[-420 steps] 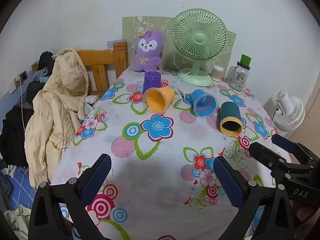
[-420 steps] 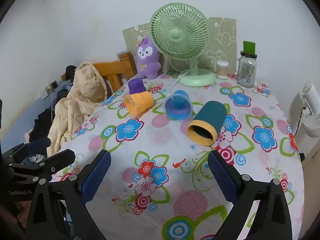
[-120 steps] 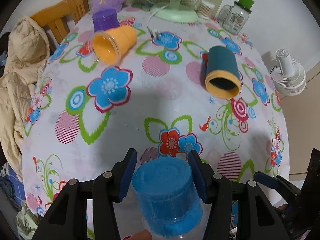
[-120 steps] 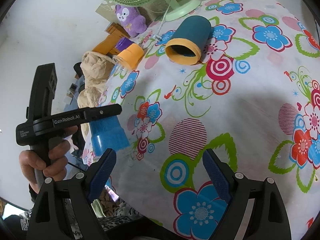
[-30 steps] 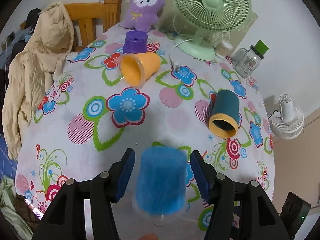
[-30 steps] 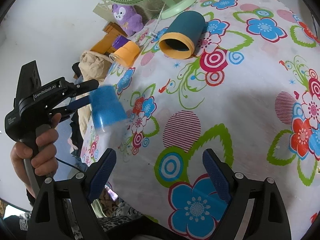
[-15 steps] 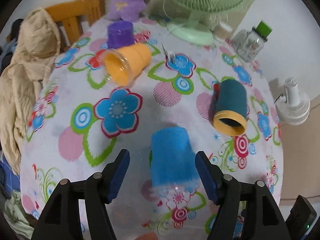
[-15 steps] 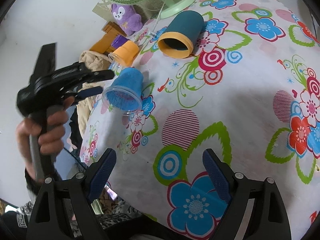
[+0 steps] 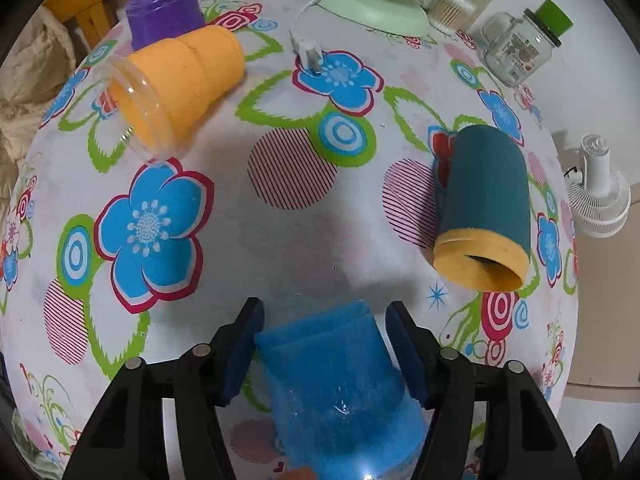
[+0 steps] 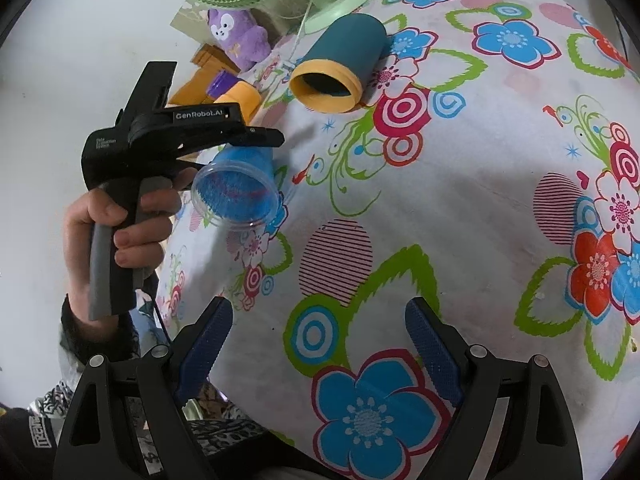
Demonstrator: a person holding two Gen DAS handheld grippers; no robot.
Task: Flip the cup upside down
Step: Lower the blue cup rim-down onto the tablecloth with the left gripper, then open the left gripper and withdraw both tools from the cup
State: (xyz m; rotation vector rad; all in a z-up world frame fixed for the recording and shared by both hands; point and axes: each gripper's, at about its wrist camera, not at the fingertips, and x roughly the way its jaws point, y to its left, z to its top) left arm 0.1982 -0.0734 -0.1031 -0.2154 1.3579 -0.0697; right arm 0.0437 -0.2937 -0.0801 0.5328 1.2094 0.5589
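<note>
Left tool is clamped on the blue cup, its pads pressed against the cup's sides, and holds it tilted above the near edge of the tabletop. From the right wrist view the cup's clear rim faces outward and down, so the turn looks about half made; tipping it fully mouth-down and setting it on the cloth is left. Right tool hangs with its fingers apart and nothing between them, over the flowered cloth. An orange cup and a dark green cup lie on their sides farther off, and a purple cup already stands inverted. Half a second ago the blue cup sat farther out between the pads; now it is drawn in closer to the camera and rotated further.
</note>
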